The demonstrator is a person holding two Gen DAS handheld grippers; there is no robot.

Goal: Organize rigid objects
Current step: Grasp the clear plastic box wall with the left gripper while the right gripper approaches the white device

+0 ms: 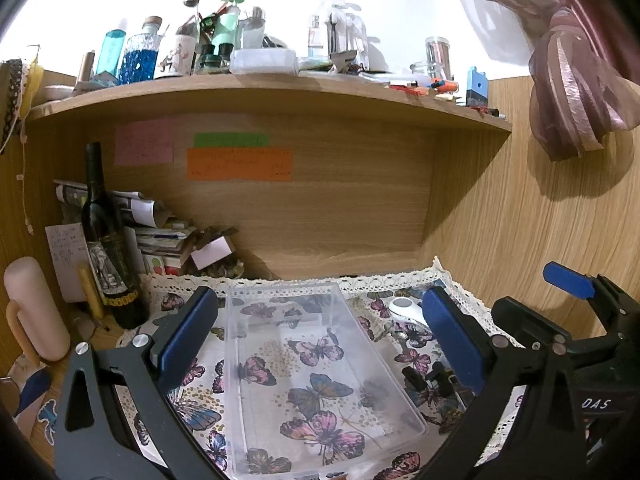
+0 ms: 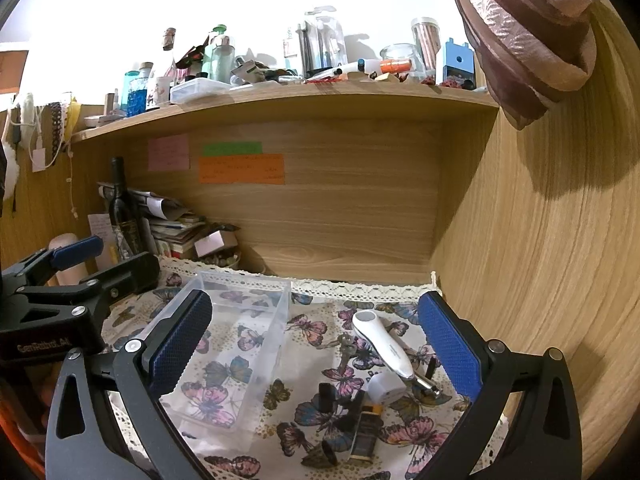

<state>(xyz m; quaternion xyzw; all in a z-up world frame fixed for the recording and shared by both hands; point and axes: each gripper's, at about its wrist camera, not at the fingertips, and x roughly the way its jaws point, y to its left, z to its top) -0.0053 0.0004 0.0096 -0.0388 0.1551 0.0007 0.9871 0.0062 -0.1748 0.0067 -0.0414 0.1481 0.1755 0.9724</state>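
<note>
Nearby, dark bottle (image 1: 106, 248) left of clear bin (image 1: 316, 376); white handheld device (image 2: 382, 344) right.

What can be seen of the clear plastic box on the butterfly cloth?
The clear plastic box is a shallow, open-topped rectangular tray, transparent enough that the butterfly cloth shows through its floor. It looks like thin rigid plastic with a lipped rim. It lies flat and upright on the cloth and appears empty. Neither gripper touches it; the small items lie on the cloth beside it.

Pink and blue butterflies pattern the cream cloth (image 2: 312, 328) under a clear box (image 1: 320, 380) and white handheld device (image 2: 384, 344).
</note>
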